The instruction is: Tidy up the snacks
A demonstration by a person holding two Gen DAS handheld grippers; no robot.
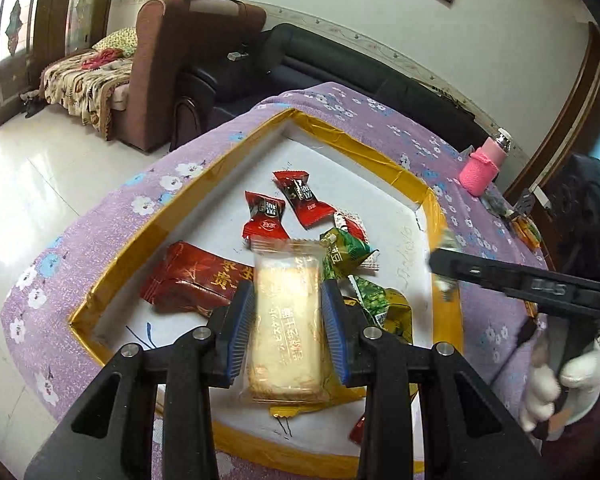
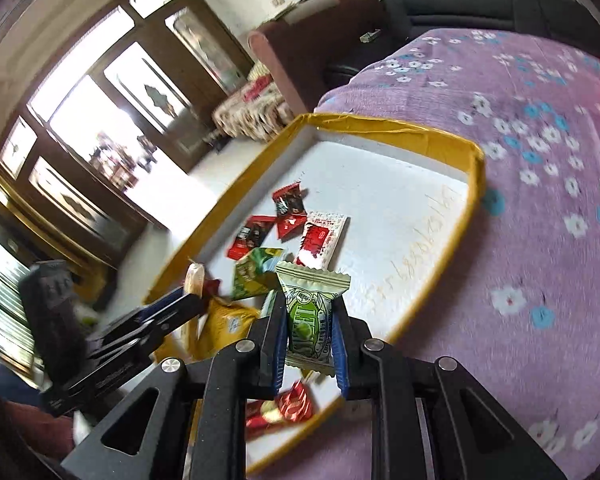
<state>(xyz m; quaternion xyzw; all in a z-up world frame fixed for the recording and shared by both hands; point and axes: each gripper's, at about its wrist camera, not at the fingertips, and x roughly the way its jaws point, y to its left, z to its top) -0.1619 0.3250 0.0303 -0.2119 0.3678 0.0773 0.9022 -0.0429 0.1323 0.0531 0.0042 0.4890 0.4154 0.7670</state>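
Delivery step: left gripper [image 1: 286,312] clamped on cracker packet [image 1: 286,320], right gripper [image 2: 310,332] clamped on green candy [image 2: 310,316], both above yellow-rimmed tray [image 2: 474,184] near its front edge; next, lower and release onto bare floor.

— Where are the snacks?
— The pale biscuit pack [image 1: 286,320] is pinched lengthwise above the yellow-rimmed tray [image 1: 428,196]. A green-and-white sachet [image 2: 310,312] is clamped upright.
— And inside?
— Two red candies [image 1: 288,208] lie far, a dark red pouch [image 1: 192,280] left, green packets [image 1: 348,252] right.
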